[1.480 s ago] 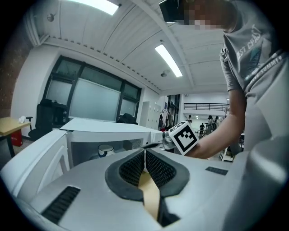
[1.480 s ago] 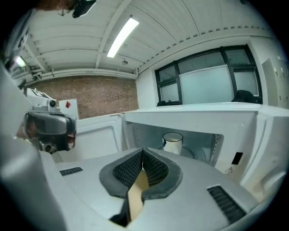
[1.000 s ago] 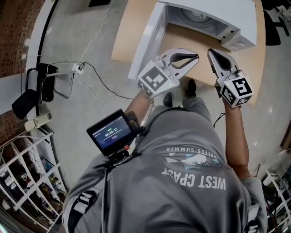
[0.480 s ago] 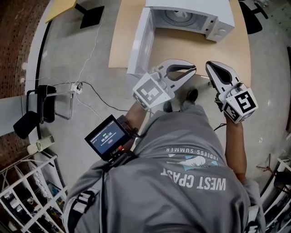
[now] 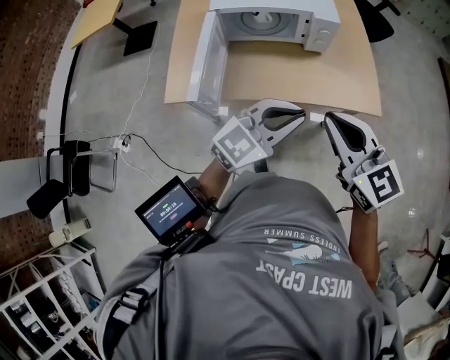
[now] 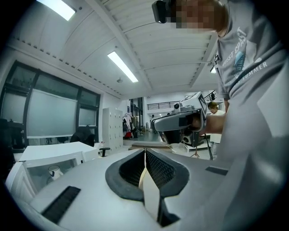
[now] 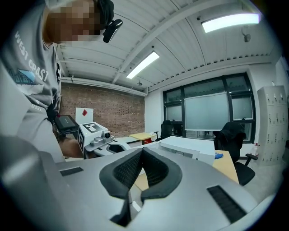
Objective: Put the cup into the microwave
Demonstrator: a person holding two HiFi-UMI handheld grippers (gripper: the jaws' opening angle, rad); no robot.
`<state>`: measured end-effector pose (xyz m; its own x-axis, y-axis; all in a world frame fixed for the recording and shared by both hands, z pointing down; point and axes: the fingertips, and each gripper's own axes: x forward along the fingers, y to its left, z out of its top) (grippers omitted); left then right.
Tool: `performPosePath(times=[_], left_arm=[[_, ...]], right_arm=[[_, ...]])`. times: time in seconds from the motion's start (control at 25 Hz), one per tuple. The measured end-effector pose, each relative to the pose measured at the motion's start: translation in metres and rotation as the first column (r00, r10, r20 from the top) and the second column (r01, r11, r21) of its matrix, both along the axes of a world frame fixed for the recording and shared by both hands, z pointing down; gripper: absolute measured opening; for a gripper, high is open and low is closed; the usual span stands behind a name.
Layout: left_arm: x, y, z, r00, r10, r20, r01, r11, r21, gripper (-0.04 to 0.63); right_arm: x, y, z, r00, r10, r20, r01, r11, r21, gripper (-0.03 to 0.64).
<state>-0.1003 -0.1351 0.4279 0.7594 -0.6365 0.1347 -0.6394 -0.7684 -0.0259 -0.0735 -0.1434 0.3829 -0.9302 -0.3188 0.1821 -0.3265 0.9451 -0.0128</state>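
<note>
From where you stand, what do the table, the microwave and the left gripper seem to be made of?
Table: flat tan top, matte, likely wood laminate; no grain visible. Microwave: smooth white shell, painted metal or plastic. Left gripper: matte light grey plastic by its moulded curves; its pads look like black rubber, with a knurled texture.

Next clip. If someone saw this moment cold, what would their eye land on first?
First, the white microwave at the far side of the wooden table, its door swung wide open to the left, with what looks like a small white cup inside. Nearer the person, the left gripper and right gripper are held side by side at the table's near edge, both shut and empty.
</note>
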Motion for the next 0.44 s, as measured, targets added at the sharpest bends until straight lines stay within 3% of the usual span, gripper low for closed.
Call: performPosePath(times=[0.44], left_arm=[[0.019, 0.016, 0.038, 0.998, 0.055, 0.012, -0.054, 0.995, -0.083, 0.023]], right_arm=[[0.006, 0.017, 0.016, 1.000, 0.005, 0.001, -0.005, 1.000, -0.018, 0.018]])
